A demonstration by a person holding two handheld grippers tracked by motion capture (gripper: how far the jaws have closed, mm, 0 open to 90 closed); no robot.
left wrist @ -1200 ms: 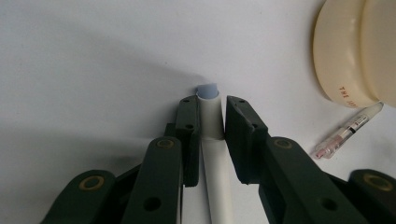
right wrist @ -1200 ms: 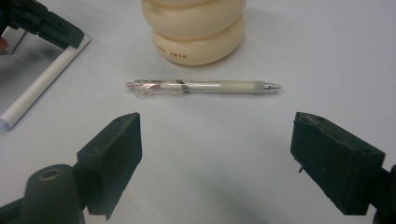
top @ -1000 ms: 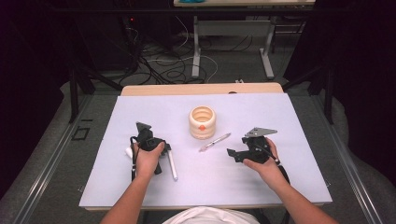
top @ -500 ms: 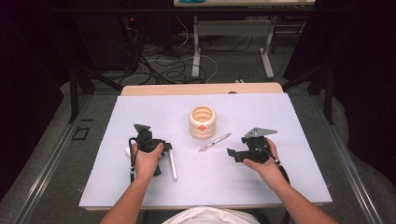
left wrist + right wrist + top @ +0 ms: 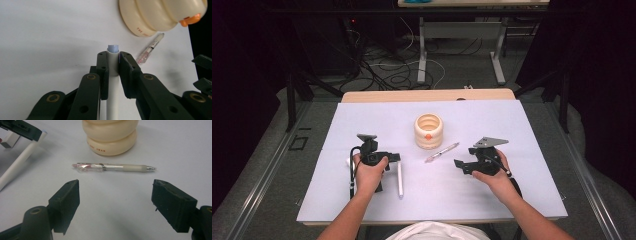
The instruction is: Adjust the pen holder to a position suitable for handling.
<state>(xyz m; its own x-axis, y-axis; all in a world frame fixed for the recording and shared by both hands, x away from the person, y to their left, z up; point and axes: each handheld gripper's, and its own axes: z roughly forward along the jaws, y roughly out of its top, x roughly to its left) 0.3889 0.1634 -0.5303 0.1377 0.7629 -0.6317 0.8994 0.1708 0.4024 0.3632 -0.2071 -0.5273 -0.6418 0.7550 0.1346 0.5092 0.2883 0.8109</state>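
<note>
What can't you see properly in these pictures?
- White pen: in the left gripper view its lower end runs off the bottom edge, and the left tool covers its sides.
- Cream holder: its top is cut off by the upper edge of the right gripper view; the small print on it is too small to read fully.
- Clear pen: too small in the high view to show details.
- Right tool: open, touching nothing.

Dark room, cables (image 5: 392, 70) on floor
</note>
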